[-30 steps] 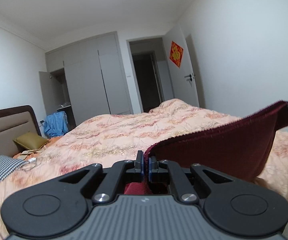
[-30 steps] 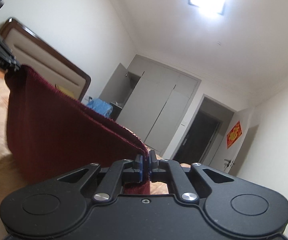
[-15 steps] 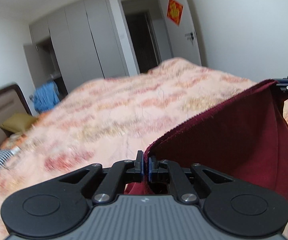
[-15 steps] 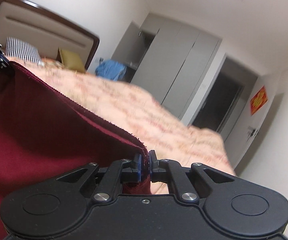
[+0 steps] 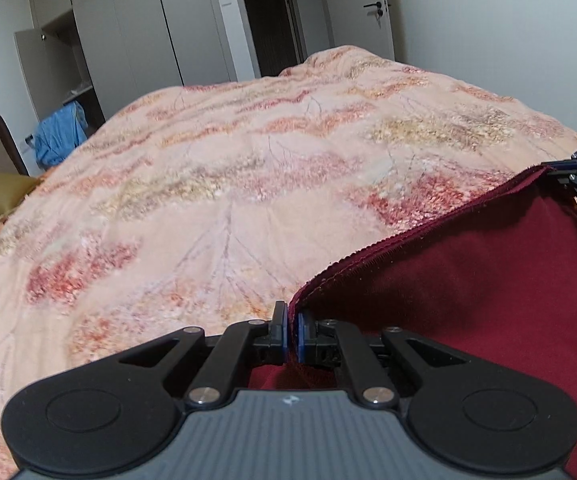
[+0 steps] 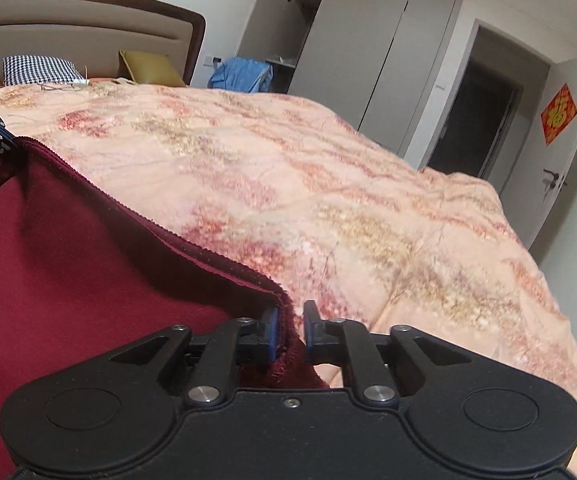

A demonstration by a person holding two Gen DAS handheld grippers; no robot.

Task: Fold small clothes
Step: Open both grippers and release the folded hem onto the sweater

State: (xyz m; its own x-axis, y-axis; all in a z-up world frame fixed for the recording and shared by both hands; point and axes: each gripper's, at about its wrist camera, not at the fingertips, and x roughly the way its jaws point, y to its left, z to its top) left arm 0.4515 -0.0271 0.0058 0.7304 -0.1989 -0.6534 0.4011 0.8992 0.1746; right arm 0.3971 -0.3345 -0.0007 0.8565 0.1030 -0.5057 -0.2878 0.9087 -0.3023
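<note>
Holding one corner of the maroon garment (image 5: pixel 488 288), the left gripper (image 5: pixel 290 334) has its jaws pressed together on the hem with only cloth between the blue pads. In the right wrist view, the right gripper (image 6: pixel 290 334) has its jaws parted by a visible gap; the opposite hem corner of the garment (image 6: pixel 68 264) stands in that gap against the left pad, so whether it is firmly clamped cannot be told.

The hem runs as a slack line from one gripper to the other, low over the near part of the bed (image 5: pixel 228 184). Below that line the cloth sags in a broad, smooth sheet toward the camera bodies.

Handling judgement:
- The fabric looks light, soft and limp. It carries no shape of its own and will drape wherever it is unsupported.
- The surface appears matte and knit-like, so slip in the pads should be low, though a partly open jaw can let the corner slide out.
- The ribbed hem is the thickest edge. Take hold at its two corners, as now, and keep the edge taut to avoid wrinkles.
- The quilted bed cover is soft and uneven; creases will need flattening.
</note>
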